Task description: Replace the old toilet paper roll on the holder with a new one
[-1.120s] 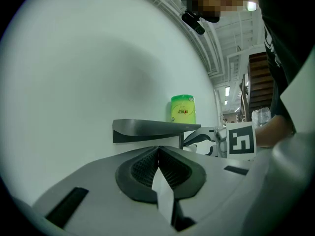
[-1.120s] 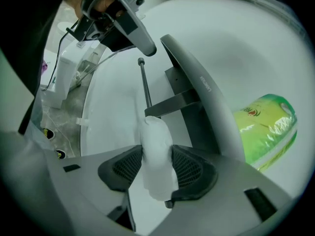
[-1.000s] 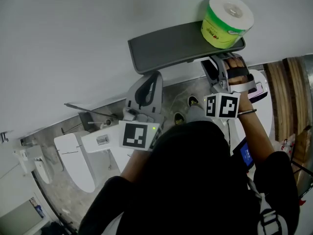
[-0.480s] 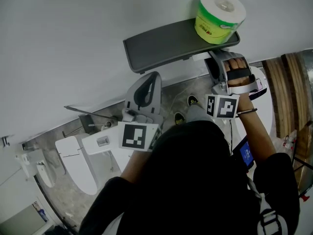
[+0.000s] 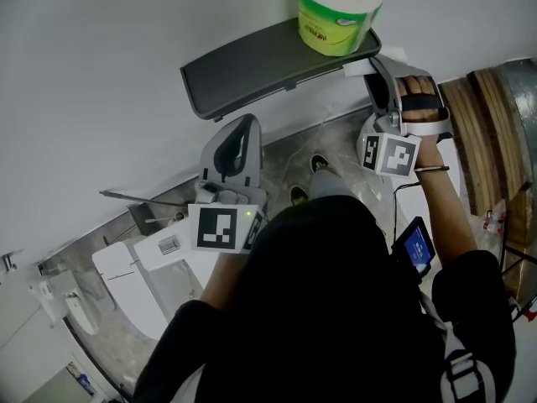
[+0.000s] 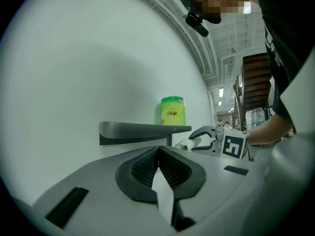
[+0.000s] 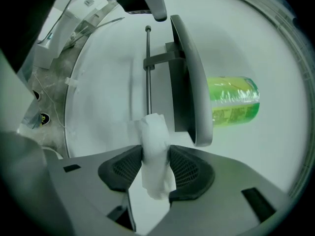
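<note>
One new roll (image 5: 338,11), green-wrapped, stands upright on the single grey holder shelf (image 5: 243,70). One old roll (image 7: 155,146), a crumpled white remnant, is pinched in the right gripper (image 5: 375,67) beside the shelf's end. The left gripper (image 6: 158,152) has its jaws pressed together.

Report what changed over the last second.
The right tool, shut on a white paper wad, slid rightward from under the green-wrapped roll toward the shelf end. The left tool stayed put, jaws together. The roll stayed on the shelf.
</note>
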